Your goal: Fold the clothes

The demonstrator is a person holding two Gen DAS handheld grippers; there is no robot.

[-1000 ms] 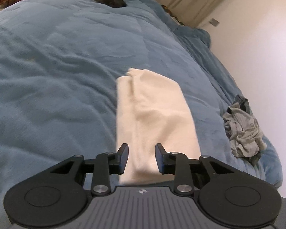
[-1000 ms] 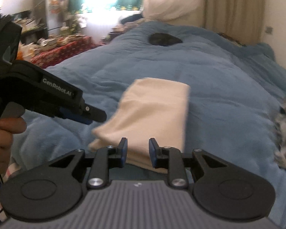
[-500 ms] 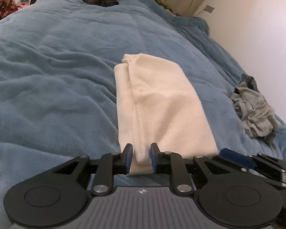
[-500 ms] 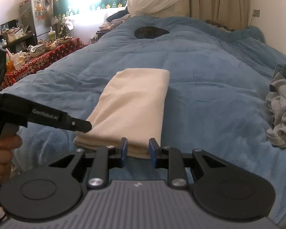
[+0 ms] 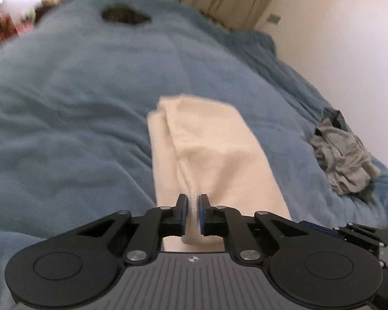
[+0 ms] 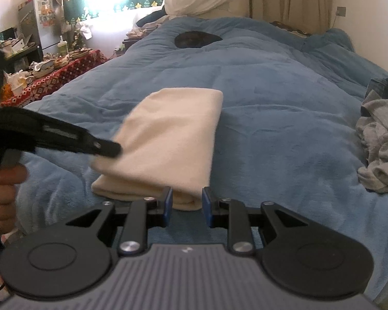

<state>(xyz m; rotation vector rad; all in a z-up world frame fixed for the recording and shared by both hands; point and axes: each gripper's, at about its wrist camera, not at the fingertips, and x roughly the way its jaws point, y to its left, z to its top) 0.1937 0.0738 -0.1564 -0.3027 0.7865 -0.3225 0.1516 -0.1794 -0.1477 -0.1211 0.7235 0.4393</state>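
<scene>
A cream garment (image 5: 209, 155), folded into a long strip, lies on the blue bed cover (image 5: 64, 118). My left gripper (image 5: 193, 206) is shut on the garment's near edge and lifts it a little. In the right wrist view the same garment (image 6: 173, 134) lies lengthwise ahead. My right gripper (image 6: 186, 204) is open, its jaws on either side of the garment's near right corner, not closed on it. The left gripper (image 6: 101, 147) shows there at the garment's left corner, held by a hand (image 6: 2, 188).
A crumpled grey garment (image 5: 344, 160) lies at the bed's right edge by the wall; it also shows in the right wrist view (image 6: 380, 144). A dark object (image 6: 196, 38) sits far up the bed. A cluttered table with a red cloth (image 6: 51, 77) stands left.
My left gripper has closed on the cream garment's near edge and raised it. My right gripper has opened slightly at the near right corner.
</scene>
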